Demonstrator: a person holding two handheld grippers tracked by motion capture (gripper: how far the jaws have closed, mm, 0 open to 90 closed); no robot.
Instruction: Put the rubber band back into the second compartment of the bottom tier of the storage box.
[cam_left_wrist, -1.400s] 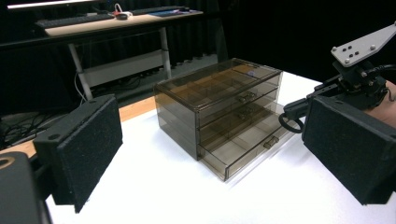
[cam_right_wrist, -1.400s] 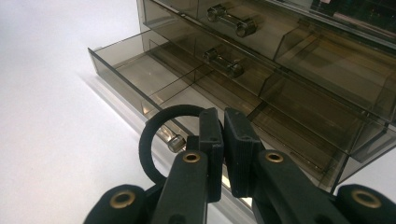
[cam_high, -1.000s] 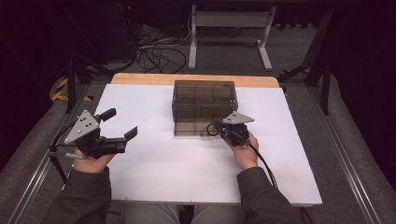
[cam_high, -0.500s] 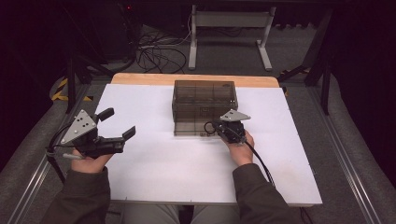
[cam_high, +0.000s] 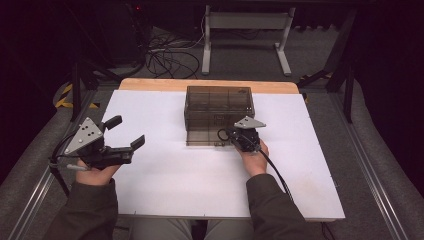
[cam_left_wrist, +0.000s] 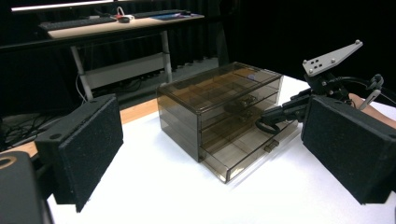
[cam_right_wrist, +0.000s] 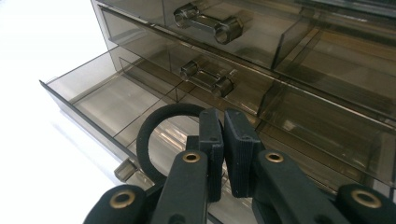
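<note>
Here right tongs pinch black ring over open drawer

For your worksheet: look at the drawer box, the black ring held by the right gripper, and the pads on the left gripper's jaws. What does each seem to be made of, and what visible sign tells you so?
Drawer box: likely smoke-tinted clear plastic, glossy; dividers and handles show through its walls.
Black ring: probably rubber or elastic, matte and smooth.
Left gripper pads: seemingly black foam or grippy rubber, with a dull, grainy surface.

black ring: lower arc hidden behind right tongs | drawer unit: cut off top, right
</note>
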